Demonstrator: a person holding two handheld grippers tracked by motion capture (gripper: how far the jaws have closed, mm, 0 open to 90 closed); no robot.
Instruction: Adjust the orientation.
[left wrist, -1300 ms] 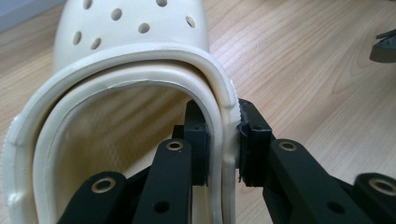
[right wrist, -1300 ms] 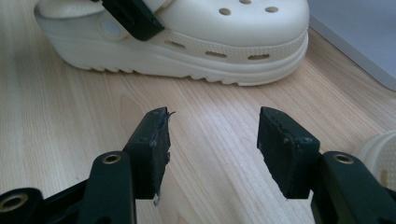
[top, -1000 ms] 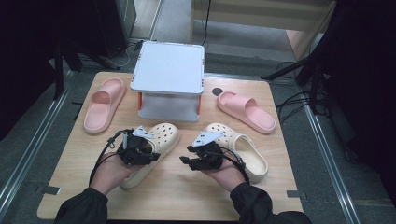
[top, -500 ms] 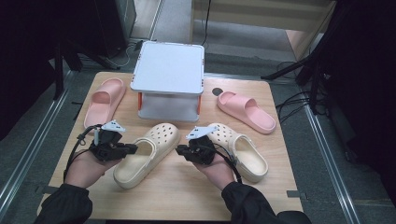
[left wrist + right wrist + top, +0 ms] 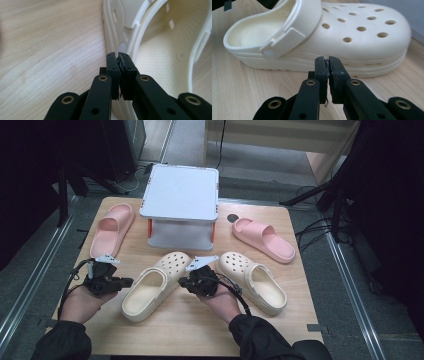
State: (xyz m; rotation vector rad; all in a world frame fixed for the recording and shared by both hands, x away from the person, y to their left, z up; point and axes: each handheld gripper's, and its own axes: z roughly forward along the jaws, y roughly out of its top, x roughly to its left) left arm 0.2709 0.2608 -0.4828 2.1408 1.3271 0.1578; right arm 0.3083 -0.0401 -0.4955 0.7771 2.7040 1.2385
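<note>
Left tongs (image 5: 125, 281): you hold them closed with nothing between the pads, their jaws having just been closing, tips just beside the heel rim of the left clog (image 5: 155, 285).
Right tongs (image 5: 183, 282): closed and empty too, also just come together, pointing at that same clog's sole edge (image 5: 362, 65).
Progress: by my reading, both clogs lie loose on the worktop (image 5: 190, 330) and neither is gripped; any lifting or moving is still ahead of you.
Left clog: cream, holed toe, strap folded forward, lying between your two hands.
Right clog (image 5: 253, 281): same cream make, just right of your right hand.
</note>
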